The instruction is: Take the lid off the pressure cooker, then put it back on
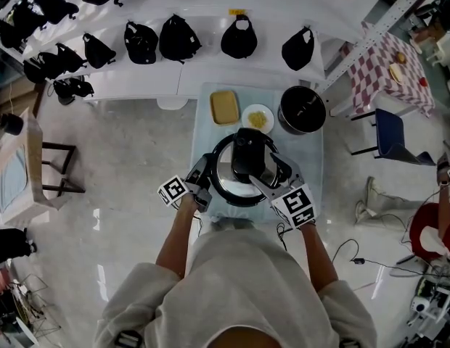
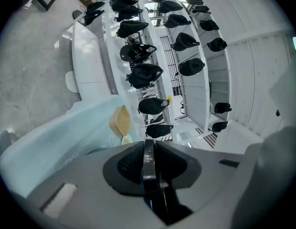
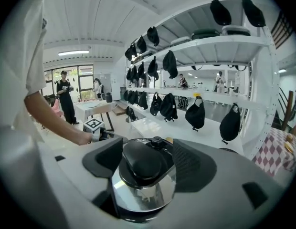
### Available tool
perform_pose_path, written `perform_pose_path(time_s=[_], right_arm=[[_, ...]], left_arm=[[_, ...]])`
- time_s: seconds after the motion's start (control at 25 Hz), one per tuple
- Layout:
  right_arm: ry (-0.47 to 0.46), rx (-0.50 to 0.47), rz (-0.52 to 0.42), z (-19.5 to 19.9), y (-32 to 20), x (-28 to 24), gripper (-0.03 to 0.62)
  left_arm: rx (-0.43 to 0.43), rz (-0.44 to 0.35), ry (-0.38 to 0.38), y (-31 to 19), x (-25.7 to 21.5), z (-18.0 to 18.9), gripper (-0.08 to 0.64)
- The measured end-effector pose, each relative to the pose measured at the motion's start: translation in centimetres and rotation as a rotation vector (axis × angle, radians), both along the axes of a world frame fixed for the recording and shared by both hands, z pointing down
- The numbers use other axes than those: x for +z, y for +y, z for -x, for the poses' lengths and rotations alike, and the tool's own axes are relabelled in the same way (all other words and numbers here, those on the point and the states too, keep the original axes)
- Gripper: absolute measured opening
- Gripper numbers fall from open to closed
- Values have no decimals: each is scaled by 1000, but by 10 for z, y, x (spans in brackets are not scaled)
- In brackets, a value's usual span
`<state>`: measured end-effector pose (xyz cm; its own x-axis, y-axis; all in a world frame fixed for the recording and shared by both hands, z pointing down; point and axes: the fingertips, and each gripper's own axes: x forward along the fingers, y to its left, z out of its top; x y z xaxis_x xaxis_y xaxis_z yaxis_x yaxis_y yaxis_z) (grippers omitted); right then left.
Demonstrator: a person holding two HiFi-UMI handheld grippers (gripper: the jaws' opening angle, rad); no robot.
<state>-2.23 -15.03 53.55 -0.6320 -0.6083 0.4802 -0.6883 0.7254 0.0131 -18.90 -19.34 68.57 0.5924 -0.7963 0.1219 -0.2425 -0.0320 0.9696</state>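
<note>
The steel pressure cooker stands in the middle of a table with a pale blue cloth. Its lid is on, and a broad black lid handle lies across the top. My left gripper is at the cooker's left side. In the left gripper view this gripper is shut on a thin black edge of the cooker. My right gripper comes in from the right. In the right gripper view its jaws stand open on either side of the black handle end, with a gap at the right pad.
Behind the cooker lie a yellow tray, a white plate of yellow food and a black pot. White shelves with black bags run along the back. A wooden chair stands left, a checked table right.
</note>
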Motion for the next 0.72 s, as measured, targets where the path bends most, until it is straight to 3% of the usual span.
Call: perform_pose_path(time_s=[0.48, 0.72], right_arm=[[417, -510, 66, 45, 8, 25, 305], [584, -685, 131, 54, 11, 49, 304]], left_arm=[[-19, 17, -14, 2, -1, 2, 80], [-21, 20, -17, 2, 0, 3, 80]])
